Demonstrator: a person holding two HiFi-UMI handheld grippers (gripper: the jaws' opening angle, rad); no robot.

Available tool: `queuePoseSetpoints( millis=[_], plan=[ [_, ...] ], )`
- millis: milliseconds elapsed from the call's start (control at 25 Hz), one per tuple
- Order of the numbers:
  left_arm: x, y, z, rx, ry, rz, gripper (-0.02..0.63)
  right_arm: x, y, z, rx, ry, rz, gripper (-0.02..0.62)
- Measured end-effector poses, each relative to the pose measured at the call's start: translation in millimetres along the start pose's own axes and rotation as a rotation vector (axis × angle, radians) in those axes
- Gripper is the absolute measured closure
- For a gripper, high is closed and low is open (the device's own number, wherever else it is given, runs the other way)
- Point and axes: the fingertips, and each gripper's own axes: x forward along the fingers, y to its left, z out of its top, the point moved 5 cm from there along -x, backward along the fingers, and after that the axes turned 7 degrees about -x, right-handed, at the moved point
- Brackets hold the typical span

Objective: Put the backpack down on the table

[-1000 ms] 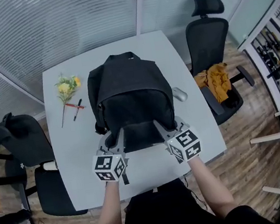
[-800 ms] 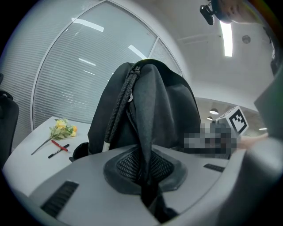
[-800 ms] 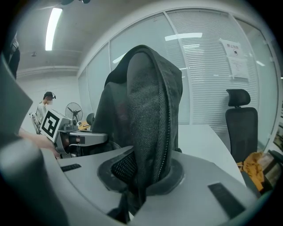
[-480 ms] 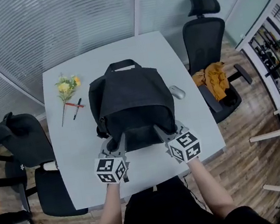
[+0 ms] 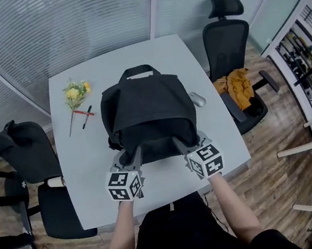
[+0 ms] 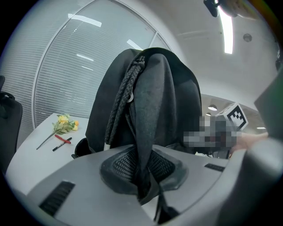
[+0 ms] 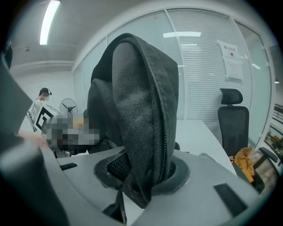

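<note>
Backpack [image 5: 148,113] rests on the table [image 5: 84,155], which looks to carry its weight. You have its near edge, one side each, likely to steady it. Jaws have just been opening: left gripper [image 5: 127,155] barely parted, fabric pinched; right gripper [image 5: 184,144] wider, fabric loose between.

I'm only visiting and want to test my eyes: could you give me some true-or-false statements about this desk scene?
1. The backpack is black. True.
2. The flowers lie on the backpack's right in the head view. False: they lie to its left.
3. A mouse lies on the table beside the backpack. True.
4. The orange cloth lies on the table. False: it lies on a chair.
5. Pens lie next to the flowers. True.
</note>
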Motion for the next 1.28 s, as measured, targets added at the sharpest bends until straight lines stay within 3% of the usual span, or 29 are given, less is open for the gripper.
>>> queuePoseSetpoints(
  millis=[520,680,1280],
  plan=[
    [-11.3,-8.1,-4.7,0.015,0.019,0.02,0.515,-15.7,3.9,-4.4,-0.006,-0.001,-0.044,0.401],
    [-16.9,-12.6,-7.2,0.01,0.017,0.062,0.5,-26.6,0.5,-3.3,-0.012,-0.016,-0.043,0.37],
    [-57.3,-30.1,-23.2,-0.017,0.002,0.257,0.463,-70.7,1.4,-17.7,-0.018,-0.049,0.013,0.359]
  ],
)
